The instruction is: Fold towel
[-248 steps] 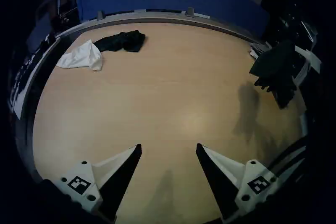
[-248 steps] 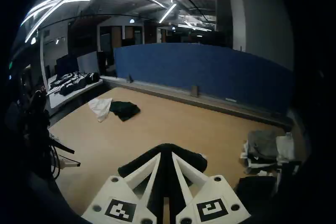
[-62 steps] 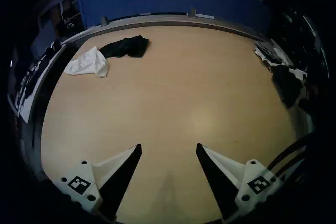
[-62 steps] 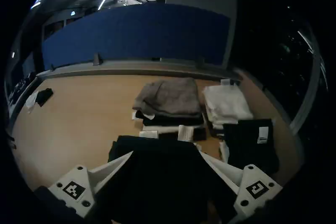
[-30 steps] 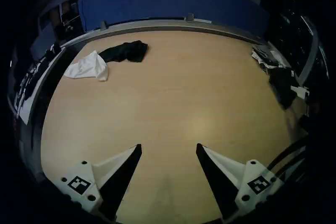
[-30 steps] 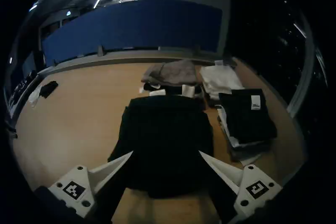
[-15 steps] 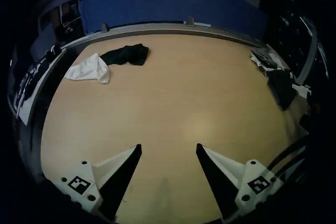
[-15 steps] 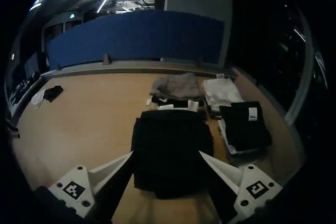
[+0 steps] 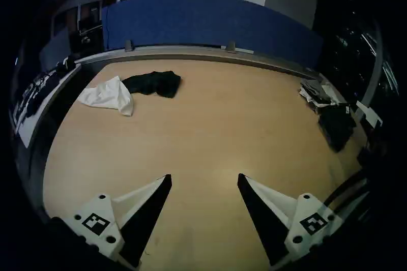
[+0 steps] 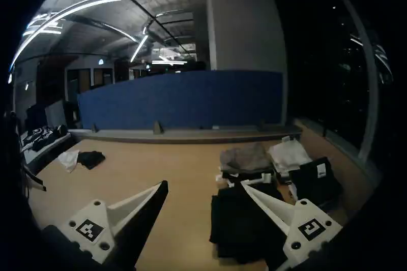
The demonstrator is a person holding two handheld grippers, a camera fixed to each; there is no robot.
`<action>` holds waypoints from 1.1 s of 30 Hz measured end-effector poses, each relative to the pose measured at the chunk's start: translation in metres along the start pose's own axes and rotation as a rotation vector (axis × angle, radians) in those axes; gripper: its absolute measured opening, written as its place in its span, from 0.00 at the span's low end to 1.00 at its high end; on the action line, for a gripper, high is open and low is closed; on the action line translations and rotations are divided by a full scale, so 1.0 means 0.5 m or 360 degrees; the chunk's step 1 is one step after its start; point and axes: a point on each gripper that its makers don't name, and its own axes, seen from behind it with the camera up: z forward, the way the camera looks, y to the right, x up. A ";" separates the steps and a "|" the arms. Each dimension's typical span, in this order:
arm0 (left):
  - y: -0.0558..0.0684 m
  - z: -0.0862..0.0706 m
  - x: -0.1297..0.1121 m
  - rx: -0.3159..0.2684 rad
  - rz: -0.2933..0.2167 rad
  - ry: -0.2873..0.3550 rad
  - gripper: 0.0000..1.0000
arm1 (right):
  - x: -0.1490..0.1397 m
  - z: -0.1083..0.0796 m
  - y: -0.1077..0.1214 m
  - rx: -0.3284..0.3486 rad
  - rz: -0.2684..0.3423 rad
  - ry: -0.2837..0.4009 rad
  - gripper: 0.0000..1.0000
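Note:
A folded black towel [image 10: 239,225] lies flat on the wooden table [image 10: 168,189], partly behind the right finger of my right gripper [image 10: 203,189], which is open and raised above it with nothing between its fingers. In the left gripper view, my left gripper [image 9: 203,182] is open over bare table [image 9: 219,128]. Far off at the left lie a crumpled white towel [image 9: 108,95] and a crumpled black towel [image 9: 151,83]; the right gripper view shows the same white towel [image 10: 67,159] and black one [image 10: 91,158] small at the left.
Stacks of folded towels stand beyond the black one: a grey-topped stack [image 10: 245,160], a white one [image 10: 288,155] and a black one with a tag [image 10: 315,178]. The same stacks [image 9: 328,111] sit at the table's right edge. A blue partition [image 10: 178,100] runs along the far edge.
My right gripper has let go of the folded black towel, opened, and lifted and tilted upward away from it. My left gripper has stayed open, drifting slightly.

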 end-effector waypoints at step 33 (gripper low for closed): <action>-0.119 -0.084 0.295 0.0211 -0.0034 0.1037 0.96 | 0.040 -0.009 -0.147 -0.0023 -0.0093 0.0095 1.00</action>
